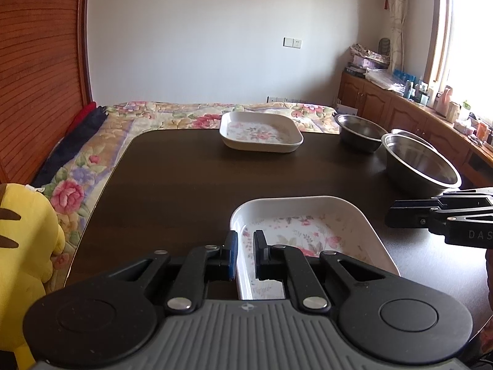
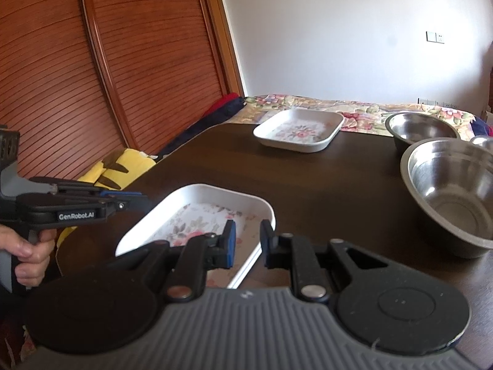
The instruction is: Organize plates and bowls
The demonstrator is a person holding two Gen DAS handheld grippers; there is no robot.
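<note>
Near white square plate (image 1: pixel 311 234) with floral print sits at the near edge of the dark wooden surface (image 1: pixel 185 185); a matching far plate (image 1: pixel 260 132) lies at the far edge, well apart. Left claw (image 1: pixel 245 252) straddles the near plate's left rim, one finger outside and one inside, gap narrow; contact looks likely but cannot tell if it actually pinches. Right claw (image 2: pixel 248 243) hovers over the same plate's near right corner, fingers narrowly parted, holding nothing. Plate looks stiff, glazed or melamine, likely light but slick; the raised rim is the obvious hold, and a one-edge grip would probably let it tilt. Three steel bowls on the right: a large one (image 2: pixel 453 191), one behind it (image 2: pixel 422 129), a third (image 2: pixel 483 140) barely showing. Probably light, rigid, slippery, noisy if nested carelessly; the thin rim is the place to grip. Surface is smooth and uncluttered. Beyond: bed with floral quilt (image 1: pixel 172 114), yellow plush toy (image 1: pixel 27 252), slatted wooden wardrobe doors (image 2: pixel 92 61), cluttered cabinets (image 1: pixel 409 108) under a bright window.
</note>
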